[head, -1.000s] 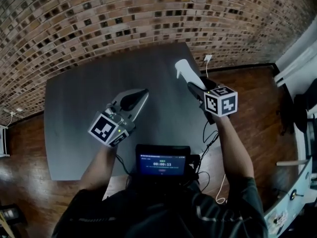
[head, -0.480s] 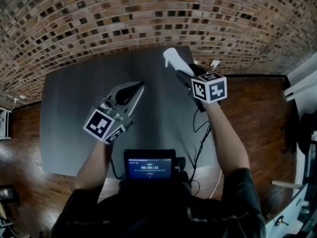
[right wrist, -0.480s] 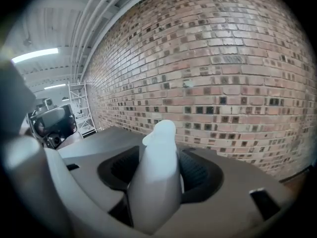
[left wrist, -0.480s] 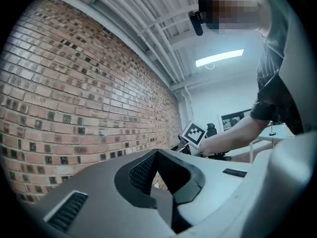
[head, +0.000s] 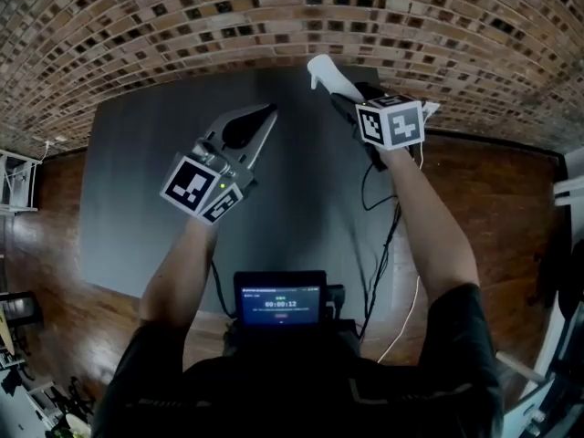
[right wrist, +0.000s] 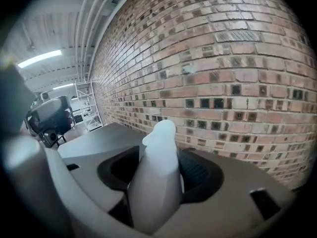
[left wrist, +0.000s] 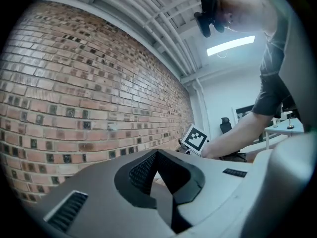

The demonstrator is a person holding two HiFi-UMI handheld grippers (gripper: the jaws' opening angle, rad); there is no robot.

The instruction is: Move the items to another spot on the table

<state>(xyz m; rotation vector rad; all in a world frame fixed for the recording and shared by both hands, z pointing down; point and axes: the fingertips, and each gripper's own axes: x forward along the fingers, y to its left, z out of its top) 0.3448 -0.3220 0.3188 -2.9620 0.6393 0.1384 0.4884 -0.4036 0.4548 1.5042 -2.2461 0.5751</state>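
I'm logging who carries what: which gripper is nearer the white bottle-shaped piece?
Right. The right gripper is clamped on the white piece; the left gripper, shut with nothing between its jaws, is apart from it, off to its left.

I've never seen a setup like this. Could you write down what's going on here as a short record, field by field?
Who: a person holding a hand-held gripper in each hand
Left hand-held gripper: jaws together, nothing between them, held over the table
Right hand-held gripper: closed on a white object, near the table's far edge
Table: dark grey
Behind the table: brick wall
Small screen: at the person's chest, showing a timer
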